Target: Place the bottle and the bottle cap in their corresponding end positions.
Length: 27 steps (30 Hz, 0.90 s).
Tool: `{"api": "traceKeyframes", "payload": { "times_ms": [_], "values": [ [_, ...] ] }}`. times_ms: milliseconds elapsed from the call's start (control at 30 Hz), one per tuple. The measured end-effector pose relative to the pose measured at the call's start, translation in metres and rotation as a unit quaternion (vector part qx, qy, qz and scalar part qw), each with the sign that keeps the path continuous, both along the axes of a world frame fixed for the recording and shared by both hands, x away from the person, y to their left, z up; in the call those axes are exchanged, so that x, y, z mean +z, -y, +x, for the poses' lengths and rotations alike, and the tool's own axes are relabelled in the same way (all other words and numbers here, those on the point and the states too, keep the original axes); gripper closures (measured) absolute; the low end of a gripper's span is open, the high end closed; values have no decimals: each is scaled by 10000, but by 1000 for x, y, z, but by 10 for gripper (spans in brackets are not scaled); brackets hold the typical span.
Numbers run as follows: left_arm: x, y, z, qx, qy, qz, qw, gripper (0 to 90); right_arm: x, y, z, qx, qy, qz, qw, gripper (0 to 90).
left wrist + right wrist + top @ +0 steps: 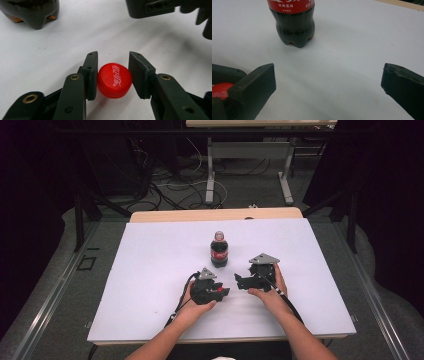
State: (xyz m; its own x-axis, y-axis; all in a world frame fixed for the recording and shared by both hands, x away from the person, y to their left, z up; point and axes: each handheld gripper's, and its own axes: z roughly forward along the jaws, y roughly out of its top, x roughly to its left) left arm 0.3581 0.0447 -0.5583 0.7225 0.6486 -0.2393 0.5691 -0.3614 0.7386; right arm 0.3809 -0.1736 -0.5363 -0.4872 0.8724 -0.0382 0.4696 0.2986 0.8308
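Pinching the red cap (pixel 114 80) between its jaws, my left claw (pixel 113 75) rests near the bottle (pixel 219 249); my right claw (pixel 328 82), beside it, is spread wide over the table (pixel 150 270).

The right gripper (pixel 328 86) has its two black jaws spread wide over bare white tabletop (pixel 352 45). Beyond them a dark cola bottle (pixel 294 22) with a red label stands upright. At the lower left edge, part of a red cap (pixel 220 90) shows behind the left-hand jaw.
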Motion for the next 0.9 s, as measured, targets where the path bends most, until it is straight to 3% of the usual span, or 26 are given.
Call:
{"api": "traceKeyframes", "payload": {
  "times_ms": [200, 267, 300, 333, 367, 400, 600, 700, 733, 833, 900],
  "values": [
    [-4, 0, 3, 51, 30, 184, 9998, 592, 1, 7, -7, -58, 26, 70, 10000, 0],
    [-3, 0, 2, 164, -65, 71, 9998, 532, 2, 9, -9, -65, 24, 114, 9999, 0],
    [-1, -2, 3, 109, -12, 148, 9998, 500, 3, 10, -10, -73, 17, 103, 9999, 0],
    [-1, -3, 3, 183, 54, 53, 9998, 464, 4, 12, -11, -57, -4, 88, 9999, 0],
    [1, -6, 4, 129, 167, 88, 9997, 420, 4, 13, -12, -52, 32, 94, 9999, 0],
    [3, -8, 3, 227, 147, -18, 9996, 383, 6, 13, -14, -92, -12, 161, 9998, 0],
    [17, -32, 5, 355, 305, 52, 9989, 254, 9, 20, -21, -84, 40, 182, 9998, 0],
    [25, -46, 6, 384, 540, -150, 9977, 249, 11, 25, -26, -86, 18, 203, 9998, 0],
    [28, -50, 6, 382, 529, -206, 9977, 242, 11, 27, -27, -73, 59, 160, 9998, 0],
    [33, -60, 5, 505, 634, -135, 9966, 230, 12, 31, -30, -72, 34, 190, 9998, 0],
    [36, -68, 3, 537, 583, -112, 9968, 229, 13, 34, -33, -97, 47, 185, 9998, 0]
  ]
}}
